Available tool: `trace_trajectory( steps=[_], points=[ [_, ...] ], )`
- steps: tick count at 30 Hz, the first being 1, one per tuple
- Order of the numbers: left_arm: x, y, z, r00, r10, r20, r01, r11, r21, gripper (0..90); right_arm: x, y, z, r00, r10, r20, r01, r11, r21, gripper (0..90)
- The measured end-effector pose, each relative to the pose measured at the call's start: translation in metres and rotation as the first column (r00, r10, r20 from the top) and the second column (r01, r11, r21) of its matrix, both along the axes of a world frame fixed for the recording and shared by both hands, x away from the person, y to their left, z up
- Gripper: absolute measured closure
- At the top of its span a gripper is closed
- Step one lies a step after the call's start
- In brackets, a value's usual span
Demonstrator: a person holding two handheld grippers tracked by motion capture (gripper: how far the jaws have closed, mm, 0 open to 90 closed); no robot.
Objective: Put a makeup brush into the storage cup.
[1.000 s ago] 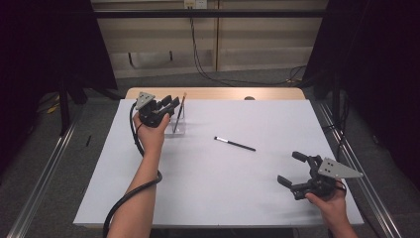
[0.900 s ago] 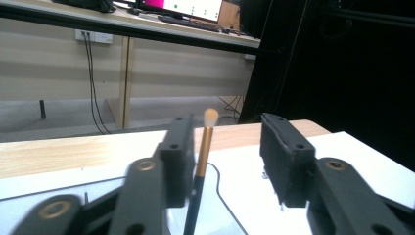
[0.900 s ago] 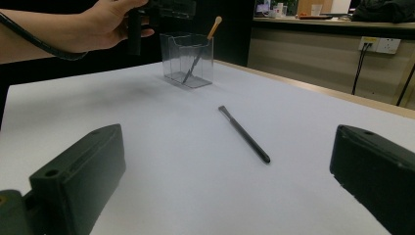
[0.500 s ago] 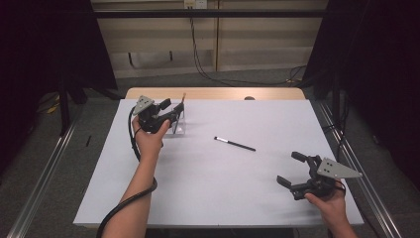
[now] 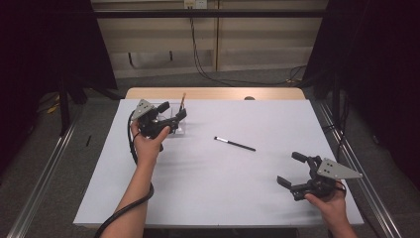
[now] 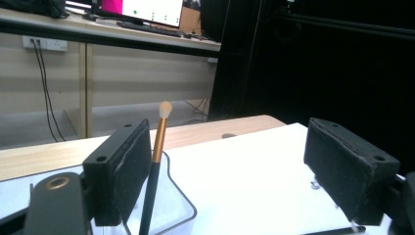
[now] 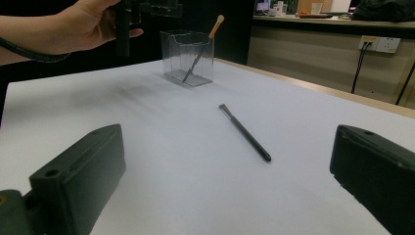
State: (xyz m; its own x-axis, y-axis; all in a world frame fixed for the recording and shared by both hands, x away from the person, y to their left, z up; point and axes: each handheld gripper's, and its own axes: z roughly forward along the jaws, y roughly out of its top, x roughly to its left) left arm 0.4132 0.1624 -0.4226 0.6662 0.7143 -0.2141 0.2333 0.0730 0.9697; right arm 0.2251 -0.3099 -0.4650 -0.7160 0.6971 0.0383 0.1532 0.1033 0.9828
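Upper left of the high view, the left tongs (image 5: pixel 172 110) hover spread apart right beside the clear holder (image 7: pixel 187 58) with the gold-handled makeup brush (image 7: pixel 201 48) leaning inside. One careless nudge could tip that light holder. Lower right, the right tongs (image 5: pixel 292 170) sit wide apart, well short of the black brush (image 5: pixel 235 144) lying mid-table (image 5: pixel 208 193), which may roll or skid if pinched off-centre.

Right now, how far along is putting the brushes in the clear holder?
About halfway, it looks. Done: one brush stands tilted in the clear holder. In hand: nothing; the left gripper is open above the holder, and the right gripper is open too. Left: the black brush lying on the table.
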Motion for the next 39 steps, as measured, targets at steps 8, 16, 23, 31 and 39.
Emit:
trace_trajectory(
  steps=[8,16,23,31,39],
  points=[
    [-0.008,0.001,0.001,0.9993,-0.034,0.015,0.034,0.9994,0.001,10.8,-0.002,-0.001,0.0,1.0,-0.005,-0.004,0.005,1.0,-0.004,0.0],
    [-0.013,0.007,0.003,0.9988,-0.048,0.01,0.048,0.9988,0.012,4.6,-0.005,-0.004,-0.001,0.9999,-0.011,-0.007,0.011,1.0,-0.005,0.0],
    [-0.02,0.009,0.002,0.9962,-0.082,0.029,0.081,0.9961,0.036,0.8,-0.004,-0.003,-0.002,1.0,-0.006,-0.007,0.006,1.0,-0.004,0.0],
    [-0.028,0.013,-0.001,0.9933,-0.106,0.046,0.105,0.9937,0.04,0.0,-0.002,-0.005,-0.003,0.9999,-0.008,-0.012,0.008,1.0,0.01,0.0],
    [-0.037,0.019,-0.008,0.9915,-0.124,0.039,0.123,0.9919,0.032,0.0,-0.001,-0.004,-0.004,0.9999,-0.008,-0.014,0.009,1.0,0.018,0.0]
  ],
)
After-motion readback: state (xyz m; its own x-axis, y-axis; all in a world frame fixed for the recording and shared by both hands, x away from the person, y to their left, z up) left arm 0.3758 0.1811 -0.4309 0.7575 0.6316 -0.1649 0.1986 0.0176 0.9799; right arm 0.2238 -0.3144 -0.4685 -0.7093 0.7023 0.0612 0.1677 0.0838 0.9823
